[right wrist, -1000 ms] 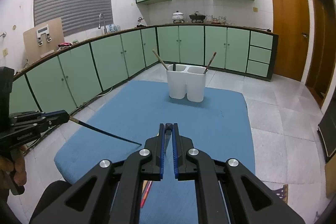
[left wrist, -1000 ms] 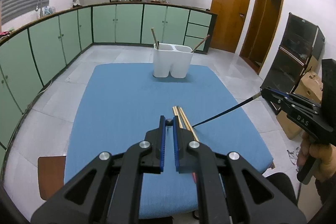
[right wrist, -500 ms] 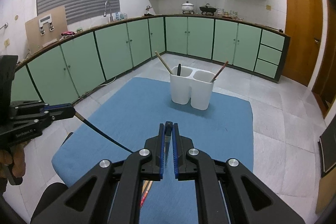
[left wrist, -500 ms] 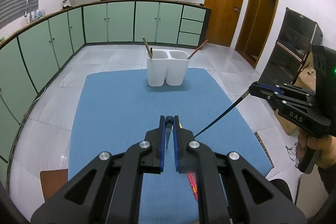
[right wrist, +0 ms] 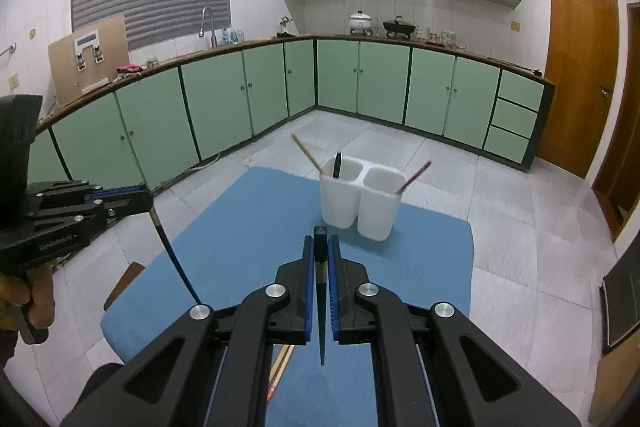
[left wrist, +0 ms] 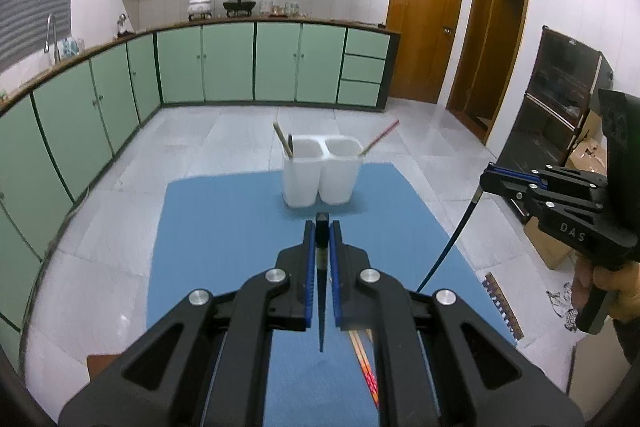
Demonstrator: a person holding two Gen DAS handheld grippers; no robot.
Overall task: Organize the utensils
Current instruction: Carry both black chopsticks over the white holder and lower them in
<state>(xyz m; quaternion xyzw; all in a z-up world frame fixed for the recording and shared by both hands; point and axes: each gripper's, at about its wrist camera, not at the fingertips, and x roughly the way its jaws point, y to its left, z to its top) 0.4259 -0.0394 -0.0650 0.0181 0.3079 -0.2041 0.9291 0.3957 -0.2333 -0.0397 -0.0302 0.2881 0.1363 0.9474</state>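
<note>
Left gripper (left wrist: 322,227) clamped on a thin dark chopstick (left wrist: 321,311), square butt end at the tips, tapered point hanging toward the lens. Right gripper (right wrist: 321,235) clamped on a second dark tapered chopstick (right wrist: 322,323), same pose. White two-compartment plastic holder (left wrist: 319,173) sits centre frame at the far edge of the blue table mat (left wrist: 224,227); left compartment holds a tan stick and a dark one, right compartment a reddish stick. Loose wooden chopsticks (left wrist: 362,359) lie on the mat at bottom centre.

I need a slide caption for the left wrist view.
Left tongs grip a dark chopstick before the white holder.
</note>
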